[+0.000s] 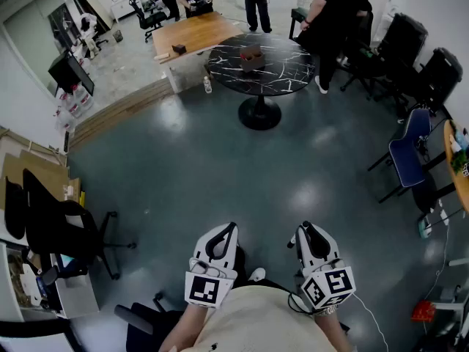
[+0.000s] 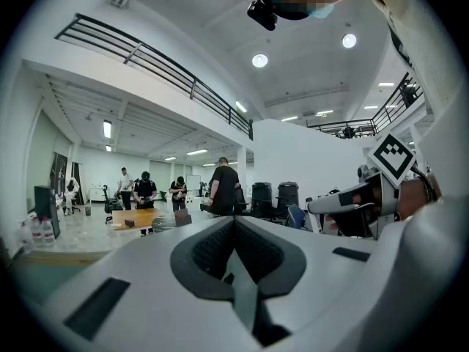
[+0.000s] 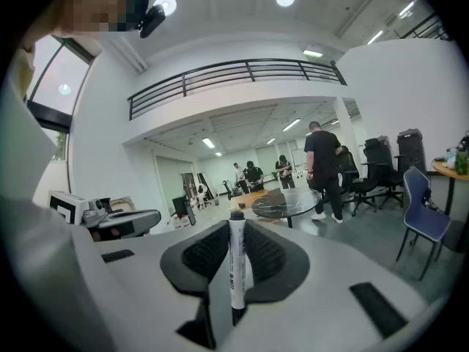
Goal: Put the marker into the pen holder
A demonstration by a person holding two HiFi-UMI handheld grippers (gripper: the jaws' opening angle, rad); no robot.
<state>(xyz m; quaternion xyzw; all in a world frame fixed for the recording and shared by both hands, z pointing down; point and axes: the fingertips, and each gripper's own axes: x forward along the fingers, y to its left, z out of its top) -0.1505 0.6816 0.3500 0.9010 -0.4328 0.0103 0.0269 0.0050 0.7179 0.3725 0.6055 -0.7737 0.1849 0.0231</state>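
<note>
1. Office chair [image 1: 55,229], black, stands at the far left on the dark polished floor [image 1: 220,167].
2. Farther ahead, left of centre, is a wooden table [image 1: 198,34]. A bottle [image 1: 207,85] stands on the floor at its foot.
3. Just right of it stands a round table [image 1: 282,75] with a black marbled top on one pedestal. It carries a small brown box [image 1: 251,59], too small to tell what is in it.
4. A person in black [image 1: 333,20] stands at that table's right edge, and others stand beyond it.
5. Black office chairs [image 1: 399,46] line the right wall, and a blue chair [image 1: 407,149] stands nearer.
6. Only floor lies between the grippers and the round table, which is well apart from them.
7. The left gripper [image 1: 229,233] is held low in front of the person's body and points forward. Its jaws are pressed together with nothing between them.
8. The right gripper [image 1: 306,233] is just beside it and also points forward. Its jaws are clamped on the marker [image 3: 236,270], which has a white barrel and dark ends. The marker stands upright between the pads, its top end just past them. In the right gripper view the round table shows far beyond that end.
</note>
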